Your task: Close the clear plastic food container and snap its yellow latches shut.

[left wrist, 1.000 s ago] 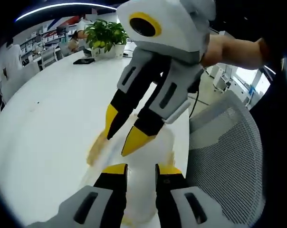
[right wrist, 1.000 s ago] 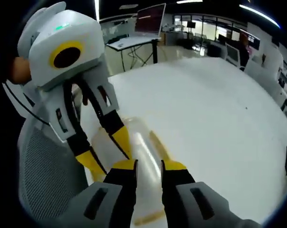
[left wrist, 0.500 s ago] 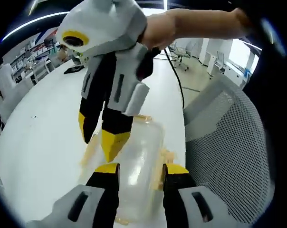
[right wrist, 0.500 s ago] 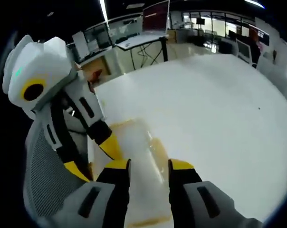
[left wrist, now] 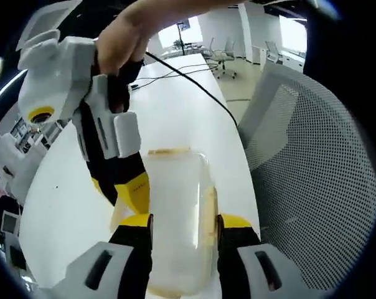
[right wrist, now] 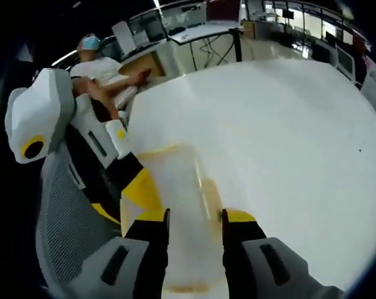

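Clear plastic container: the container [left wrist: 178,218] lay on the white table [left wrist: 175,106] near the edge next to the mesh chair, lengthwise away from the left gripper's camera; in the right gripper view the container [right wrist: 182,205] looked blurred and milky.
Lid: it appeared to sit on top of the box, though I could not tell whether it was fully seated.
Yellow latches: a latch [left wrist: 208,215] ran along the container's right side in the left gripper view, and a pale yellow strip [left wrist: 168,151] showed at the far end; whether either was snapped down could not be told.
Left gripper: the left gripper [left wrist: 183,219] stood with its yellow-tipped jaws parted about as wide as the container, one on each long side, seeming to touch or nearly touch it; no firm clamp was visible.
Right gripper: the right gripper [right wrist: 194,216] straddled the same container, jaws apart to its width, one tip on each side; a true grip could not be told.
Hand pose: in the left gripper view a bare hand [left wrist: 122,37] wrapped the right gripper's handle from above, forearm reaching in from the upper right, tool angled downward with its jaws at the container's left side.
Other tool: in the right gripper view the left gripper came in from the left, tilted down beside the container.
Chair: a grey mesh chair [left wrist: 306,187] stood right beside the table edge.
Background: a person [right wrist: 104,68] sat at the far side of the table.
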